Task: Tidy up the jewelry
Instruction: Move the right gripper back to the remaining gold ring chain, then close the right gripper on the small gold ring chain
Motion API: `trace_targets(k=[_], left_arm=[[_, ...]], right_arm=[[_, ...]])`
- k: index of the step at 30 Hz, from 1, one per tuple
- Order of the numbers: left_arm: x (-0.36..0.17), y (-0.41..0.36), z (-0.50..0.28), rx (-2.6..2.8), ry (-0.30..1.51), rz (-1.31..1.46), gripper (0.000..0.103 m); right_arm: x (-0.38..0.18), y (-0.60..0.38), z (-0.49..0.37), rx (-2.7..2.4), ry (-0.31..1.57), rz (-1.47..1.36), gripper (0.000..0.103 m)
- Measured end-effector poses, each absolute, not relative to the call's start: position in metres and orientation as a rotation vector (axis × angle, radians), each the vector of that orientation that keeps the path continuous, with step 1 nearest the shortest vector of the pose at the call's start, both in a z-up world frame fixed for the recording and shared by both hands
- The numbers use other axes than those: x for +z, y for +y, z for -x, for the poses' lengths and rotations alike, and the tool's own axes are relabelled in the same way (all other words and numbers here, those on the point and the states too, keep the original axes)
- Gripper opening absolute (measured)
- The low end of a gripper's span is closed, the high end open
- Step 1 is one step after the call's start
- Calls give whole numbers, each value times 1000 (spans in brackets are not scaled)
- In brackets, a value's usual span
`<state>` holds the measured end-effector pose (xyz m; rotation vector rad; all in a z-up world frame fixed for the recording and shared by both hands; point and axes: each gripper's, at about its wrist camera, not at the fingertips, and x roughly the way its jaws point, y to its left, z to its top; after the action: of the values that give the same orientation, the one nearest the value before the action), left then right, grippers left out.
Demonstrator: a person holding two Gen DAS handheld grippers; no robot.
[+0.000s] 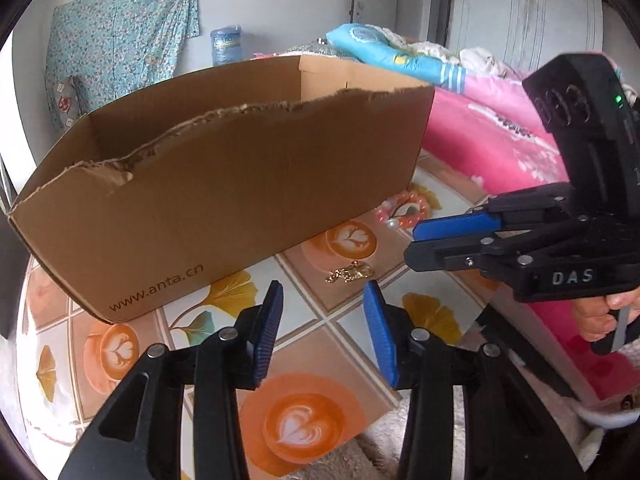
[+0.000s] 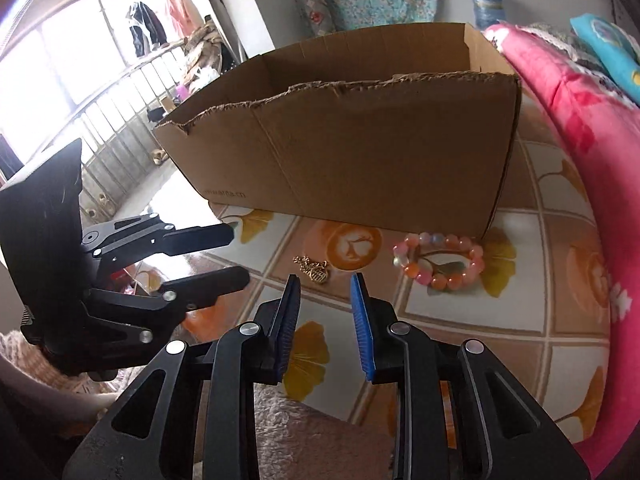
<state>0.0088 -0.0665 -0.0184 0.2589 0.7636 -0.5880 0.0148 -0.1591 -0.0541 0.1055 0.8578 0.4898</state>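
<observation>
left wrist: faces down, close | right wrist: same, from the right | shared: cardboard box (image 1: 224, 184) (image 2: 352, 152), tablecloth (image 1: 320, 320) (image 2: 440, 312)

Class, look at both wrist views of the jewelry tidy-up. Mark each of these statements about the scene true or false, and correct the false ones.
1. The gold chain lies on the patterned tabletop, in front of the cardboard box. True.
2. The bead bracelet is already inside the box. False: it lies on the tabletop near the box's corner.
3. The left tool grips the gold chain. False: its jaws are open and empty, short of the chain.
4. The right tool holds nothing. True.
5. The box's near wall has a torn, ragged top edge. True.
6. The bracelet beads are all black. False: they are pink, orange and pale.
</observation>
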Motion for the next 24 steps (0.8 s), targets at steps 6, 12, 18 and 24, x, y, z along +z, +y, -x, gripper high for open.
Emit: trace_targets(k=[6, 12, 18, 24], left_arm=[[-35, -66, -26, -552, 811, -266, 41], [-37, -62, -26, -543, 806, -260, 41], [-38, -64, -24, -551, 789, -266, 41], [-40, -63, -21, -562, 783, -267, 41]], right_arm=[[-61, -137, -22, 514, 841, -11, 26], [-68, -128, -33, 533, 861, 64, 25], [-67, -115, -35, 530, 866, 154, 18], [-70, -92, -39, 521, 878, 243, 11]])
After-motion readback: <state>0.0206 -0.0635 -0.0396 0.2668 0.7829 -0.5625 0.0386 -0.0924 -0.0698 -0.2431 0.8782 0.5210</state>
